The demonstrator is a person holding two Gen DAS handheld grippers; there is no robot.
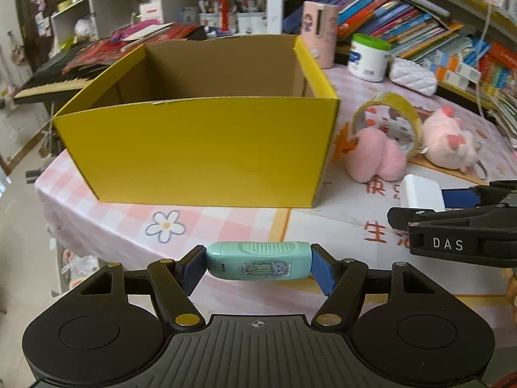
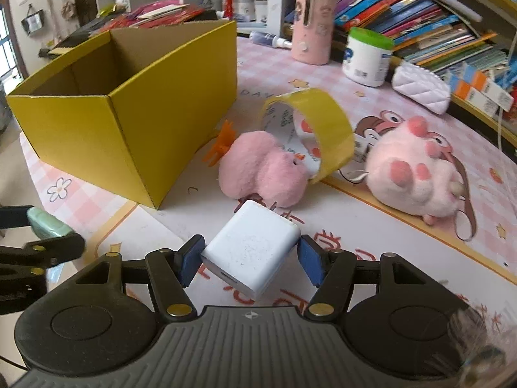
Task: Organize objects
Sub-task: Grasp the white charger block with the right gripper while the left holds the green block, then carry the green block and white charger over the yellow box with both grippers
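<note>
My left gripper (image 1: 258, 263) is shut on a mint green device (image 1: 258, 260) with a cactus sticker, held crosswise above the table in front of the open yellow cardboard box (image 1: 200, 148). My right gripper (image 2: 250, 258) is shut on a white charger block (image 2: 250, 249), its prongs pointing away, held above the table right of the box (image 2: 145, 119). The charger (image 1: 420, 195) and the right gripper also show at the right edge of the left wrist view. The green device (image 2: 45, 223) shows at the left edge of the right wrist view. The box looks empty as far as its inside shows.
On the pink tablecloth (image 2: 371, 226) lie pink fluffy earmuffs (image 2: 261, 171), a yellow tape roll (image 2: 310, 135), an orange clip (image 2: 221, 144) and a pink plush toy (image 2: 416, 174). Behind stand a pink holder (image 2: 311, 26), a white jar (image 2: 366, 56), a white quilted pouch (image 2: 421, 87) and book stacks.
</note>
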